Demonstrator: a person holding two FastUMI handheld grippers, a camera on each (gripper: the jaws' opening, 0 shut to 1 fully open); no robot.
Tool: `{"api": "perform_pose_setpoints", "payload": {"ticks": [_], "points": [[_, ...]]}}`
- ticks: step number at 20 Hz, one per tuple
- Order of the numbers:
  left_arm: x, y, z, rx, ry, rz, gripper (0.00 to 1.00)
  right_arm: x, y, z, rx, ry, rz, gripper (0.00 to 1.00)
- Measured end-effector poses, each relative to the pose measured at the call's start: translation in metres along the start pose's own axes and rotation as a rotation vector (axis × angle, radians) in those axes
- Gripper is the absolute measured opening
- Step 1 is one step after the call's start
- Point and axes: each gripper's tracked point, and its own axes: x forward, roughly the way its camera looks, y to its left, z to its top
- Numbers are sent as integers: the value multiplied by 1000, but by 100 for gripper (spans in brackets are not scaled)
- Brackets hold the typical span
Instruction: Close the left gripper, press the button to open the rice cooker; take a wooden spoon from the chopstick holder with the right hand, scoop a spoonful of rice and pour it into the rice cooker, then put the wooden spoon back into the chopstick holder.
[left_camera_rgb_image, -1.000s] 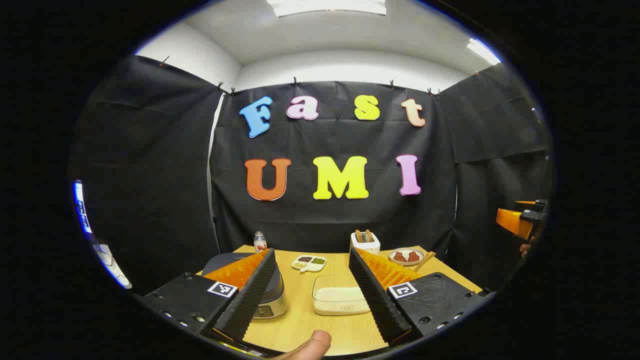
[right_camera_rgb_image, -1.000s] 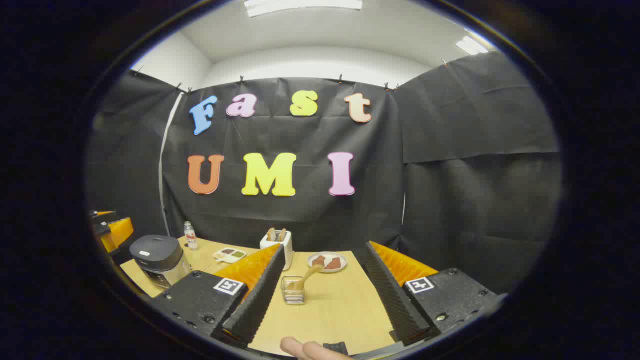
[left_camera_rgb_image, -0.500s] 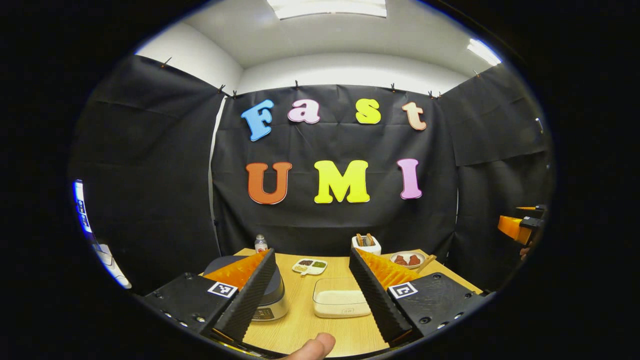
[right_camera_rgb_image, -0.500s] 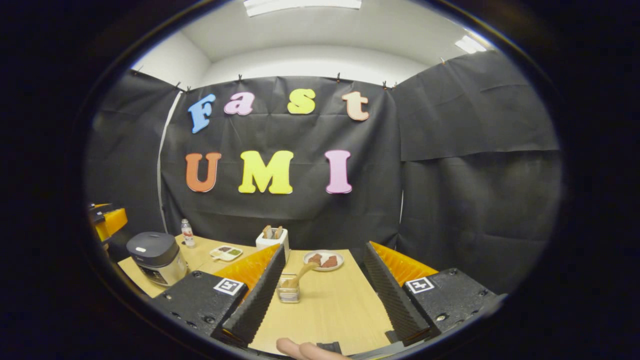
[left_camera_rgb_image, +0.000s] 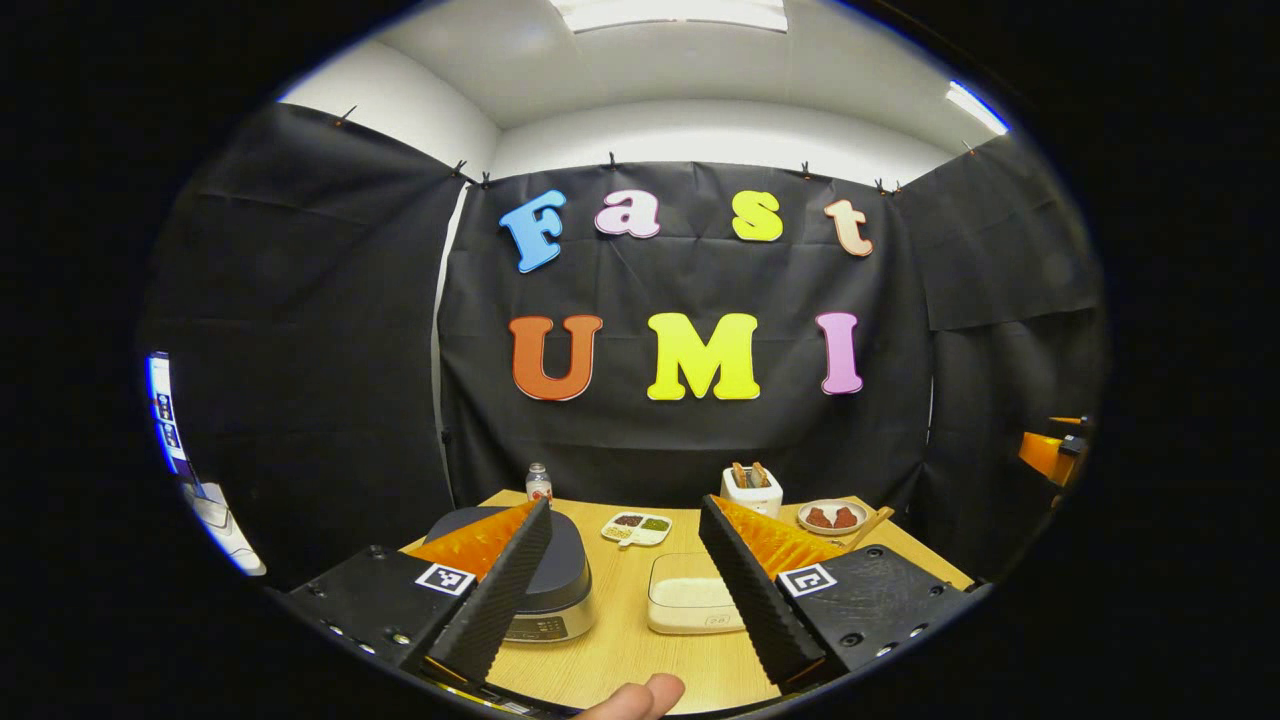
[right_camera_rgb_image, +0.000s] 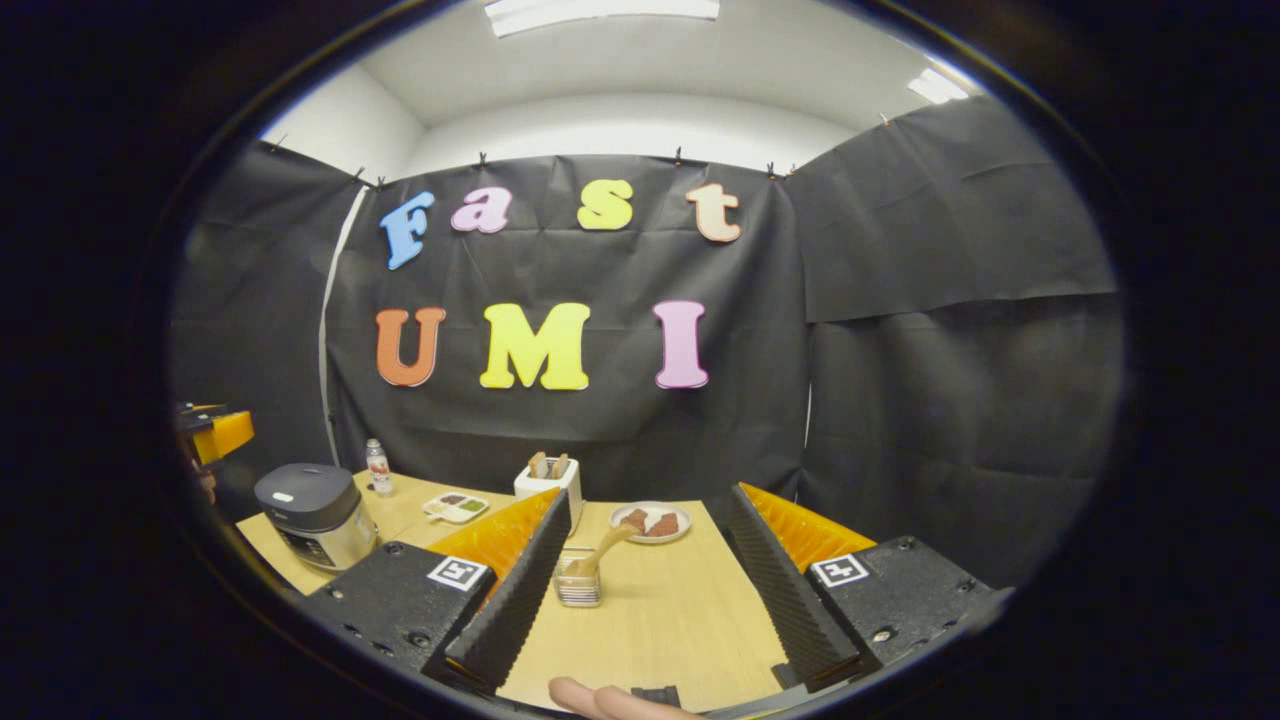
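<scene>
we are starting at the first step: the left gripper (left_camera_rgb_image: 625, 585), low in the left gripper view, is holding its fingers spread over the closed rice cooker (left_camera_rgb_image: 545, 590) at lower left. next we are needing to clench them, then press its button. the right gripper (right_camera_rgb_image: 645, 585) is gaping, empty, below the chopstick holder (right_camera_rgb_image: 548, 485) at lower centre.

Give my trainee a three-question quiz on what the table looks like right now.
1. True or false: the cooker lid is shut.
2. Which stands nearer the back wall: A) the holder B) the glass jar?
3. Fill in: both grippers' jaws stand ____.

Key: 1 true. 2 A. 3 open; the left gripper points at the rice box, the right gripper at bare table.
</scene>
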Motion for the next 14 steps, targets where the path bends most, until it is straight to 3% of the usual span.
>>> {"api": "perform_pose_setpoints", "payload": {"ticks": [2,3,4,5,6,8,9,10,11,14], "points": [[5,7,-4,5,12,13,90,0,-1,-2,19,-7,1,96],[8,10,-8,4,25,13,87,1,-2,-1,37,-15,-1,100],[10,11,-12,1,36,12,79,1,-3,-3,48,-15,0,96],[13,14,-13,1,44,11,65,1,-3,-7,58,-17,3,100],[17,16,-17,9,61,7,69,1,-3,-8,61,-16,9,96],[25,29,-27,28,94,29,36,2,-6,-10,72,-22,13,100],[29,39,-29,45,101,58,29,1,-7,-11,75,-26,17,100],[36,53,-35,43,115,102,8,1,-7,-13,72,-29,22,100],[39,56,-44,31,139,110,0,1,-7,-13,67,-34,26,100],[53,68,-67,-6,210,128,0,1,-7,-12,51,-54,37,100]]}}
